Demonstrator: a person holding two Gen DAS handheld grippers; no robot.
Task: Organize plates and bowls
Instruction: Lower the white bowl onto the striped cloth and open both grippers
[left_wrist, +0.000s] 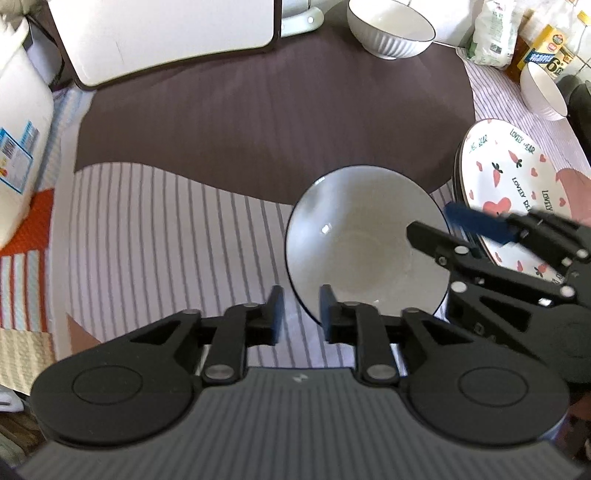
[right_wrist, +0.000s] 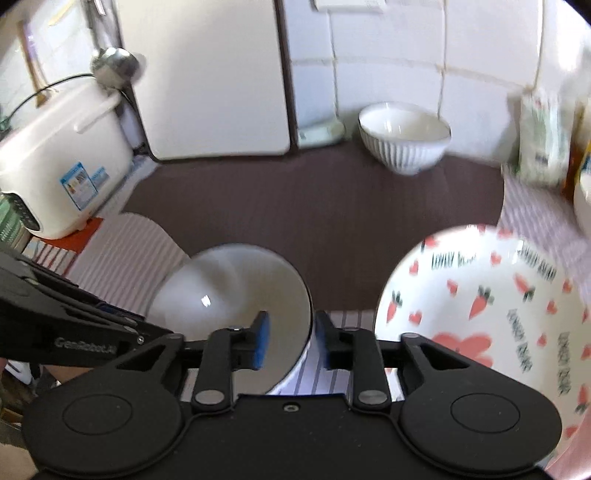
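**Both grippers straddle 1 bowl rim**

The grey bowl (left_wrist: 365, 240) sits on the striped worktop (left_wrist: 166, 229), patterned plate (left_wrist: 517, 192) just right. Left gripper (left_wrist: 301, 314) and right gripper (right_wrist: 290, 339) fingers stand slightly spread around its rim, not pinching. Open brown mat (right_wrist: 314, 206) lies beyond; only the right view shows the tiled wall (right_wrist: 388, 55)

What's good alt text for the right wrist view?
The right gripper straddles the near rim of a plain white bowl on a striped cloth, its jaws a little apart and not pressing the rim. The left gripper reaches in from the left, a carrot-and-heart printed plate lies to the right, and a ribbed bowl stands by the tiled wall.
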